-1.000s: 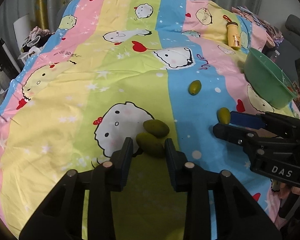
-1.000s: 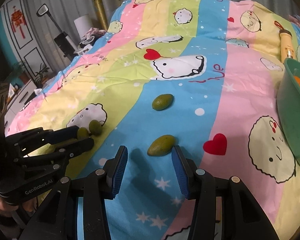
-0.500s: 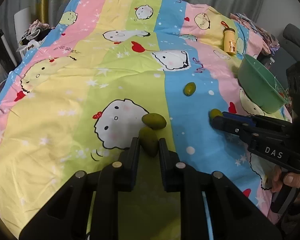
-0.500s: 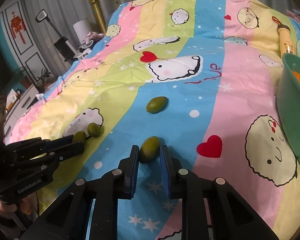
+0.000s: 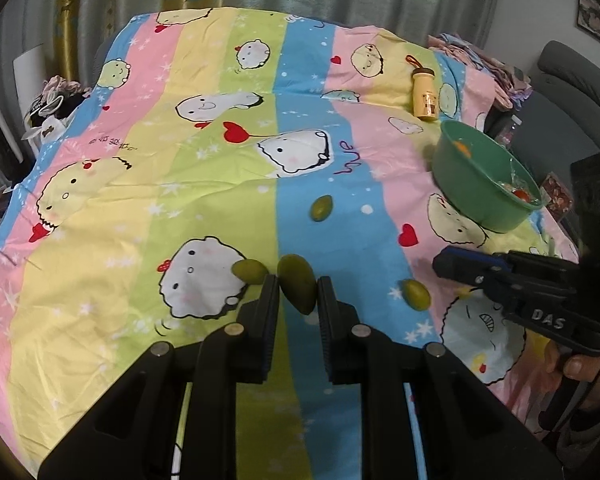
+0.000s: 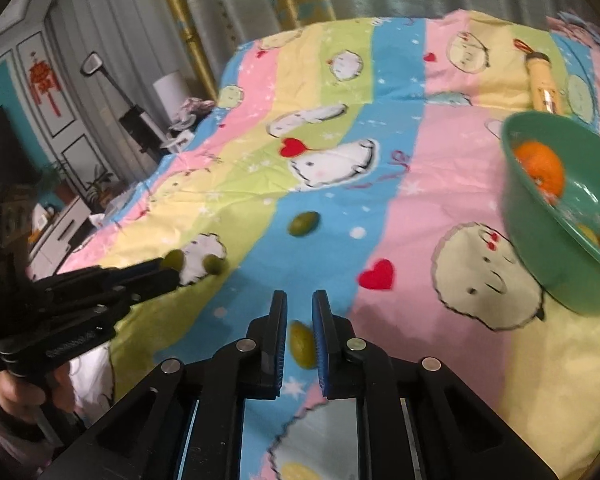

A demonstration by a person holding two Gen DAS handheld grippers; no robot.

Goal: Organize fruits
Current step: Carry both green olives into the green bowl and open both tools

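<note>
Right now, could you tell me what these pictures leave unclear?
- Right wrist view: whether the right gripper actually grips the green fruit; its fingers cover the fruit's sides, and the picture is blurred.
- Right wrist view: the green bowl's contents beyond the orange, cut off by the edge.
- Left wrist view: the yellow bottle's label, too small.

"DAS": white letters on right tool [image 5: 444, 266] body, at 4 o'clock. "love": purple script on bedsheet [image 5: 204, 168], center.
</note>
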